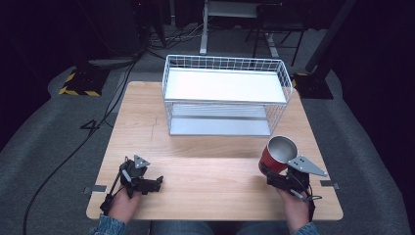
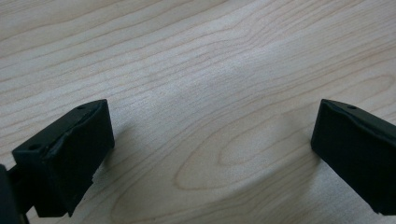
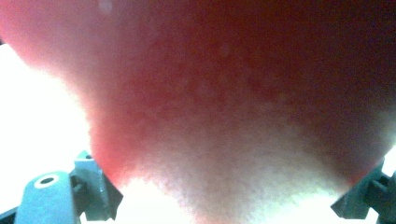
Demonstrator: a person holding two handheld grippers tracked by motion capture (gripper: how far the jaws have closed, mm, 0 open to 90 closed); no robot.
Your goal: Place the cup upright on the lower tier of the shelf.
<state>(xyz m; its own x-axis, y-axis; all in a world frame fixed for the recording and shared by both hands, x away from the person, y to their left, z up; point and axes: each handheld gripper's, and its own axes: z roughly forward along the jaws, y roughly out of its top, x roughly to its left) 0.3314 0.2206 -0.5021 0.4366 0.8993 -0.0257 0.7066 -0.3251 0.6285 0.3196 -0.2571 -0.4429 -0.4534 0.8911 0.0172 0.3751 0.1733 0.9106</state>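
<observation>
A red cup (image 1: pixel 274 157) with a silver inside sits at the right front of the wooden table (image 1: pixel 205 166), tilted a little. My right gripper (image 1: pixel 268 172) is shut on its lower part, the hand behind it near the table's front edge. In the right gripper view the blurred red cup (image 3: pixel 233 107) presses close between the jaws of my right gripper (image 3: pixel 231 205). My left gripper (image 1: pixel 155 182) lies low at the left front, open, with nothing in it. In the left gripper view my left gripper (image 2: pixel 212 144) has its jaws wide apart over bare wood.
A white wire rack (image 1: pixel 225 61) with an upper white shelf and a lower shelf stands at the back middle of the table. Bare wood lies between the rack and the grippers. Cables and dark stands are on the grey floor beyond.
</observation>
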